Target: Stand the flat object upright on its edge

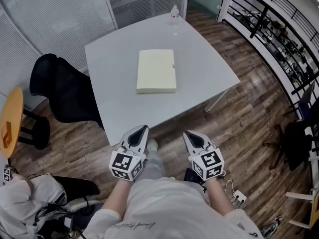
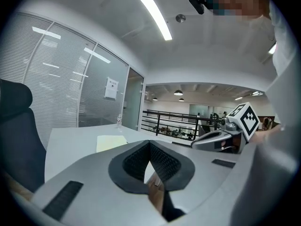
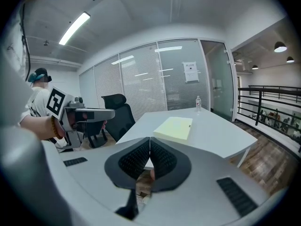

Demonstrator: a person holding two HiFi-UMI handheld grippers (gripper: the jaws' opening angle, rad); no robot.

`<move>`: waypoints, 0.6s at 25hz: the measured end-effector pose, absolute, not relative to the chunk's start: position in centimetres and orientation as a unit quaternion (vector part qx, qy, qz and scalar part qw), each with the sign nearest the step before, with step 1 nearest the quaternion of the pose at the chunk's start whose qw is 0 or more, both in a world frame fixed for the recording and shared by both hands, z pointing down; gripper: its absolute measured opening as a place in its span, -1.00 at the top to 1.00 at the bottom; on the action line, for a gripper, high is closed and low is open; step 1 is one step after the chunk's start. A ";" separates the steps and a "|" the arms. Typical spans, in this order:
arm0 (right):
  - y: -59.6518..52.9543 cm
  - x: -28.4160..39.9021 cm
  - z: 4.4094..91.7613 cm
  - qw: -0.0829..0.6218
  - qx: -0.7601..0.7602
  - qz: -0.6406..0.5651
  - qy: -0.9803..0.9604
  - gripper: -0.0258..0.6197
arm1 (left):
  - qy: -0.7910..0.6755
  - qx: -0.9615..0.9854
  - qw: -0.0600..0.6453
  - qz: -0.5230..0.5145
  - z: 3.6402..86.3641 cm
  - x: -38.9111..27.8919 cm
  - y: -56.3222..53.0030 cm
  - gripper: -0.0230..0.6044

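A pale yellow flat box lies flat in the middle of the white table; it also shows as the yellow box in the left gripper view and as the box in the right gripper view. My left gripper is shut and empty, short of the table's near edge. My right gripper is shut and empty too, beside it over the wooden floor. Both stand well short of the box and point toward the table.
A clear water bottle stands at the table's far corner. A black office chair sits left of the table, with an orange round stool further left. A black railing runs along the right. A person in white sits at the lower left.
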State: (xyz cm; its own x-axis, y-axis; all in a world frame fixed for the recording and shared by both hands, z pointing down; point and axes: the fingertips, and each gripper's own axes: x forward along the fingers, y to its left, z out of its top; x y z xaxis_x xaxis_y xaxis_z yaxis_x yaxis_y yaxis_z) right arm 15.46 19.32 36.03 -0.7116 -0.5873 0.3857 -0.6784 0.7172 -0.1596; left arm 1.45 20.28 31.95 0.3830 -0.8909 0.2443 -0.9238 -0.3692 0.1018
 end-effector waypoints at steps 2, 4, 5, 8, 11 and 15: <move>17.5 14.7 36.1 0.155 0.350 0.147 -0.912 0.84 | -0.544 0.828 0.111 0.074 32.1 0.8 18.2 0.89; 15.7 13.9 36.1 0.155 0.352 0.147 -0.911 0.84 | -0.540 0.831 0.111 0.073 32.2 0.0 16.1 0.89; 14.8 13.4 36.2 0.155 0.354 0.146 -0.911 0.84 | -0.536 0.834 0.111 0.072 32.2 -0.3 15.2 0.89; 12.1 12.3 36.3 0.154 0.361 0.149 -0.908 0.84 | -0.517 0.846 0.109 0.069 32.1 -0.8 12.5 0.89; 9.5 10.6 36.0 0.151 0.366 0.152 -0.905 0.84 | -0.507 0.852 0.108 0.071 31.9 -2.1 9.9 0.89; 6.5 8.4 35.2 0.148 0.368 0.152 -0.905 0.84 | -0.502 0.855 0.105 0.074 31.0 -4.3 6.4 0.89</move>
State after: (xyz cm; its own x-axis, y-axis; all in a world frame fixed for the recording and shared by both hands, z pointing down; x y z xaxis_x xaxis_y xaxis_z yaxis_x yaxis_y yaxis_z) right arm 8.39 6.48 35.25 -0.6850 -0.6216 0.3800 -0.7117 0.6825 -0.1664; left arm -4.31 6.44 31.04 0.4846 -0.8431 0.2329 -0.8745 -0.4734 0.1058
